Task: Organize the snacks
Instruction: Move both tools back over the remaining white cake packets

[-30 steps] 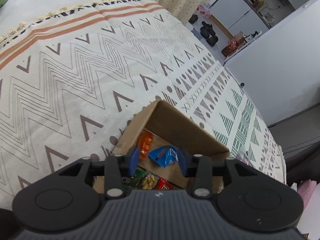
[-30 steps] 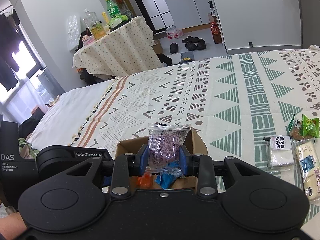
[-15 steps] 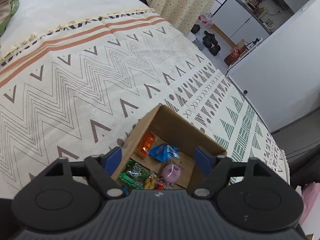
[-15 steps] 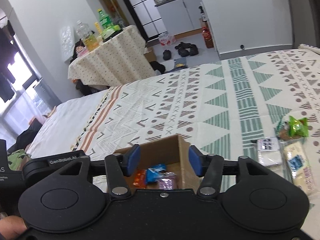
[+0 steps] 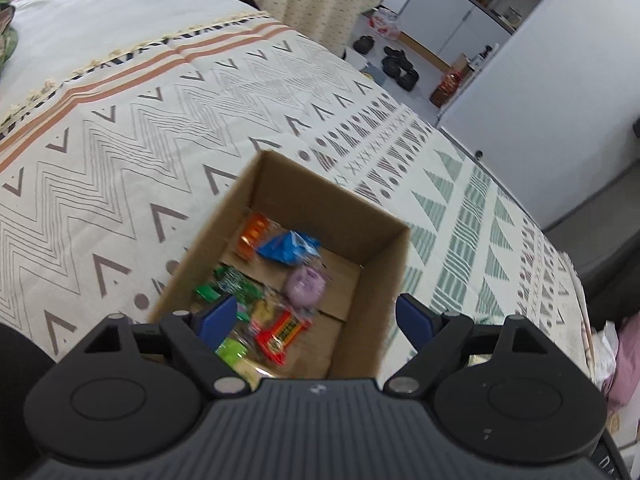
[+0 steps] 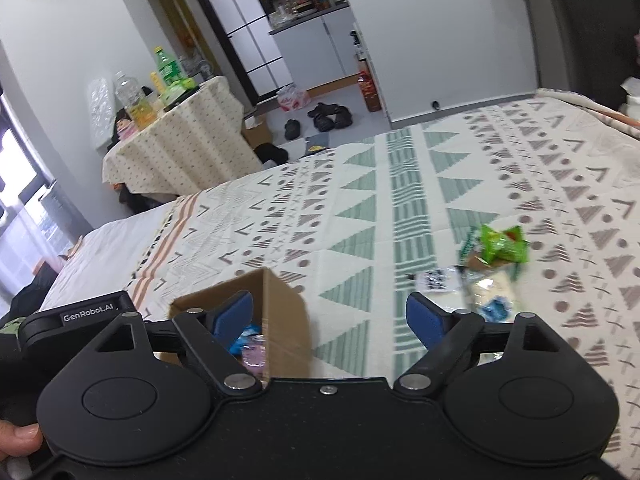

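Observation:
An open cardboard box (image 5: 384, 280) stands on the patterned bedspread (image 5: 120, 160). Inside lie an orange packet (image 5: 254, 234), a blue packet (image 5: 288, 246), a purple packet (image 5: 306, 286), green packets (image 5: 232, 286) and a red packet (image 5: 282, 334). My left gripper (image 5: 316, 314) hovers over the box's near side, jaws opening, nothing between them. In the right wrist view the box (image 6: 286, 320) is at lower left. My right gripper (image 6: 330, 316) hangs beside its right wall, jaws opening and empty. Loose snacks lie to the right: a green packet (image 6: 502, 244), a white packet (image 6: 434, 280) and a pale packet (image 6: 490, 296).
A table under a dotted cloth (image 6: 180, 148) with bottles stands beyond the bed's far edge. Shoes (image 6: 328, 116) lie on the floor near white cabinets (image 6: 316, 48). A person's thumb (image 6: 20, 438) rests on the right gripper's body.
Both grippers opened. The left let go of the blue packet and the right let go of the purple packet; both lie in the box. The right gripper swung right, toward the loose snacks.

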Demonstrator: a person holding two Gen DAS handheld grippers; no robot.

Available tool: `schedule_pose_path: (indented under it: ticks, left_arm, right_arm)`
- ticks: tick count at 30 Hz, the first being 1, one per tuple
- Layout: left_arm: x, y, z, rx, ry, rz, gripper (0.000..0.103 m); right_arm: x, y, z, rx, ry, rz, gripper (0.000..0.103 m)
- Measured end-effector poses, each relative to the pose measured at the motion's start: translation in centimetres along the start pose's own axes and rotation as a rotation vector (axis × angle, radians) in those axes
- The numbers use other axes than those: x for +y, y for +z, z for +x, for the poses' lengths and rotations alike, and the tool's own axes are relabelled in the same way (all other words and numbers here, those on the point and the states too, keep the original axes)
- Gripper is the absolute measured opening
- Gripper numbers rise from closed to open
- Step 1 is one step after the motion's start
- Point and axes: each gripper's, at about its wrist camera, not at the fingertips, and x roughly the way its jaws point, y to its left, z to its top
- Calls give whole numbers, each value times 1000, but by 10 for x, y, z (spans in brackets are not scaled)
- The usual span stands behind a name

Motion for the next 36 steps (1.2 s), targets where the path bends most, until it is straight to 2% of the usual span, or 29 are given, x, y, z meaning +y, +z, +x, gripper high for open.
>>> schedule_pose_path:
  ticks: [17,28,36]
  left_arm:
    - [-65,-43,0,8,-25,174,86]
    - [-93,-58,13,29,-52,249,86]
    - [-110,-63,32,46,-69,299,85]
  right_arm:
    - [-71,-7,-25,-23,-52,81,88]
    - [-100,-7,-25,-14,-69,94,92]
    - [-117,-7,-11,15,-122,81,92]
